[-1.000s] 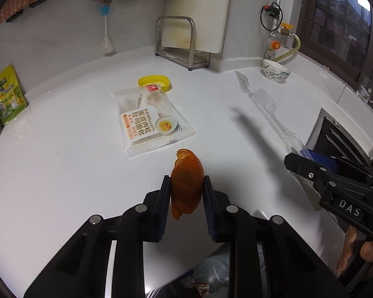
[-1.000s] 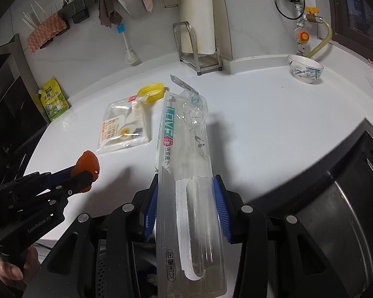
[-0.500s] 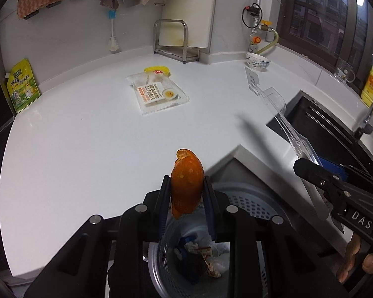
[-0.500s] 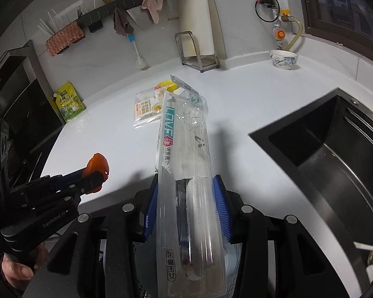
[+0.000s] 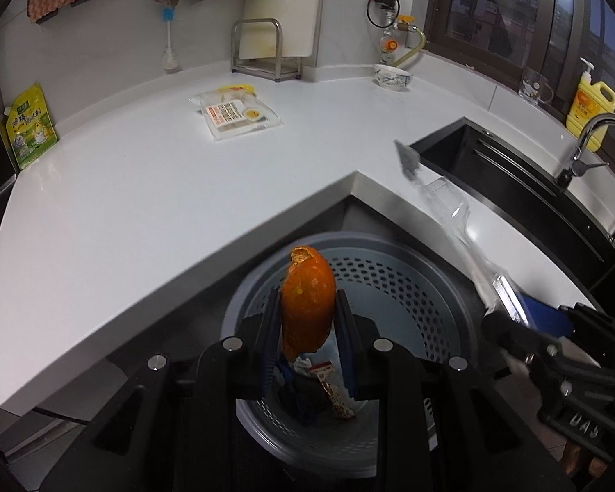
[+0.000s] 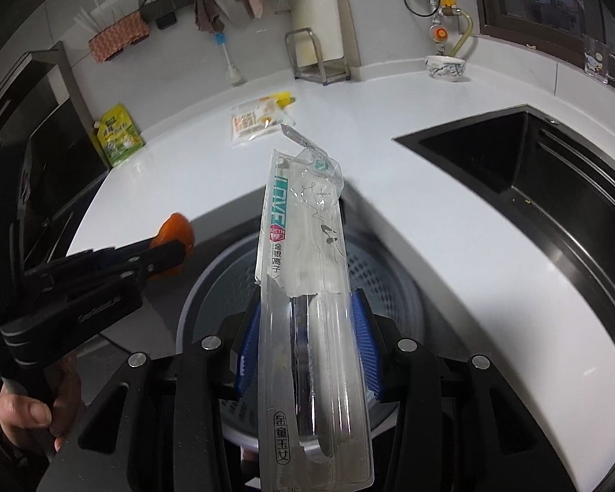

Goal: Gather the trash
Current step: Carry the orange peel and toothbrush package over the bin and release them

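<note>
While our left gripper (image 5: 307, 352) squeezes the orange peel (image 5: 307, 307) tight between its jaws, we hold it right over the gray trash bin (image 5: 430, 287), which sits at 6 o'clock below the white counter (image 5: 143, 188). Our right gripper (image 6: 305, 348) pinches a long clear plastic package (image 6: 307, 246) over the same bin. One snack wrapper (image 5: 238, 117) lies on the counter at 11 o'clock.
</note>
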A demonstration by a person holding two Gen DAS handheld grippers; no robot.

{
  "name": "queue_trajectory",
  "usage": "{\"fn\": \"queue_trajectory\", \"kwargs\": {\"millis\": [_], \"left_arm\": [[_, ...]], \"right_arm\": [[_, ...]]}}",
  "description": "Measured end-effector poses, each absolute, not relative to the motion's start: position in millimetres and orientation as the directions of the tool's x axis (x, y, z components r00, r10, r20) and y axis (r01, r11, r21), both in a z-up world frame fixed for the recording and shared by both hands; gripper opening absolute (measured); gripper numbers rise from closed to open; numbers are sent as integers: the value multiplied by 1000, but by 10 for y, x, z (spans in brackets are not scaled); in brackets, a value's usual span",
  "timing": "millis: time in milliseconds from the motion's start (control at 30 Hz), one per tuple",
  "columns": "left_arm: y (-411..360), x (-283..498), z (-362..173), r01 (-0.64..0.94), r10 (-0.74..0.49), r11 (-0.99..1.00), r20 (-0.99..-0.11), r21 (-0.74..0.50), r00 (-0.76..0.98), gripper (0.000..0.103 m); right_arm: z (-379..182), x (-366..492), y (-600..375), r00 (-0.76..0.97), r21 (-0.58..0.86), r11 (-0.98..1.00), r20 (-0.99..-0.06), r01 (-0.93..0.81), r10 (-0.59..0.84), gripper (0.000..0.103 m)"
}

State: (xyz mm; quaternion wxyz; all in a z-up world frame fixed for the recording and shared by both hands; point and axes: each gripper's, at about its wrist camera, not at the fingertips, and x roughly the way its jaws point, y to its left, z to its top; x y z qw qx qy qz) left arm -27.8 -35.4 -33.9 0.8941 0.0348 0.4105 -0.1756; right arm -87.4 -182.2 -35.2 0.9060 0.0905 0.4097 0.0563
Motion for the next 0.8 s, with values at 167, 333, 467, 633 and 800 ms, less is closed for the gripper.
{"fn": "queue_trajectory", "kwargs": {"millis": [167, 333, 467, 633, 800], "left_arm": [[-402, -321, -509, 352, -284, 933, -759, -78, 586, 26], [-456, -300, -700, 354, -267, 933, -782, -63, 563, 26], [-476, -265, -808, 347, -248, 936, -800, -54, 546, 27], [-478, -221, -864, 340, -245, 938, -808, -59, 536, 32], [-444, -221, -845, 325, -240, 944, -798, -59, 553, 65]], "right_arm": [[-640, -916, -1686, 596, 207, 978, -781, -34, 186, 41], [-831, -853, -1645, 556, 212, 977, -810, -18, 186, 41], [-928, -825, -1664, 542, 223, 975, -819, -1, 187, 41], [-1012, -786, -1756, 531, 242, 970, -826, 34, 187, 42], [-986, -753, -1794, 548, 263, 964, -812, 36, 201, 46]]}}
